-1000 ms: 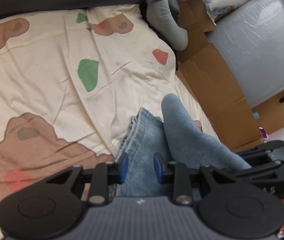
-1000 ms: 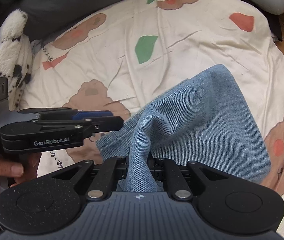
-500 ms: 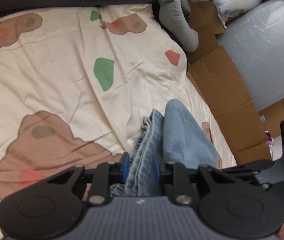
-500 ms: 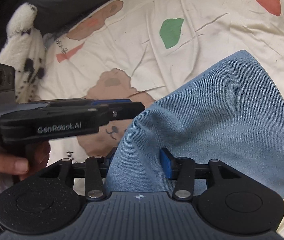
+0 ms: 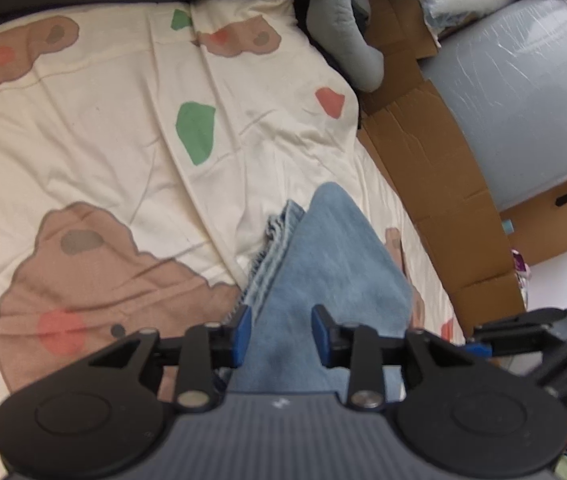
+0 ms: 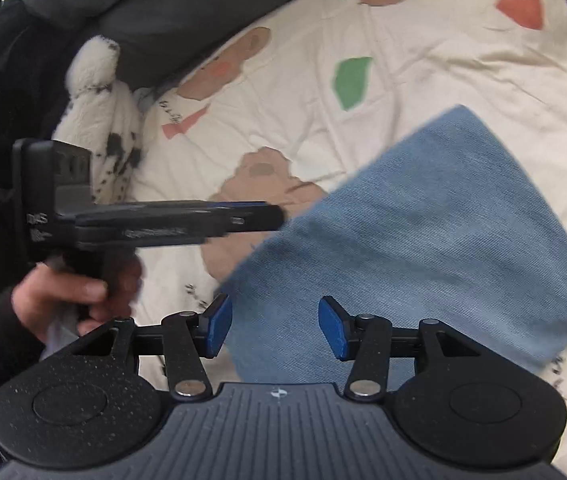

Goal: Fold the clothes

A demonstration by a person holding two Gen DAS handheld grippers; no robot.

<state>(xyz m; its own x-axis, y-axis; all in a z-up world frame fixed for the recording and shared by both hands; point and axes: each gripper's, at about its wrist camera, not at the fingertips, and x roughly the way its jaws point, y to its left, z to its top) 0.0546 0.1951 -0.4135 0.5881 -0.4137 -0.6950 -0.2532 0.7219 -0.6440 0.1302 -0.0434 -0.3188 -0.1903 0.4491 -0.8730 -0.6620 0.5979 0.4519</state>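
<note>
Right wrist view is showing the right gripper (image 6: pixel 269 326) with jaws that have just been opening; a second ago they were pinching a fold of the jeans (image 6: pixel 423 248), and now the pads are standing clear of the cloth, nothing pressed between them. Left gripper (image 5: pixel 279 334) is likewise parting (its jaws have just been opening), the denim lying loosely between them, apparently unclamped. Judgement: this fold is being released. Jeans are lying folded on the sheet (image 5: pixel 123 152), directly beneath and ahead of both grippers; frayed hem (image 5: pixel 273 248) is facing left.
</note>
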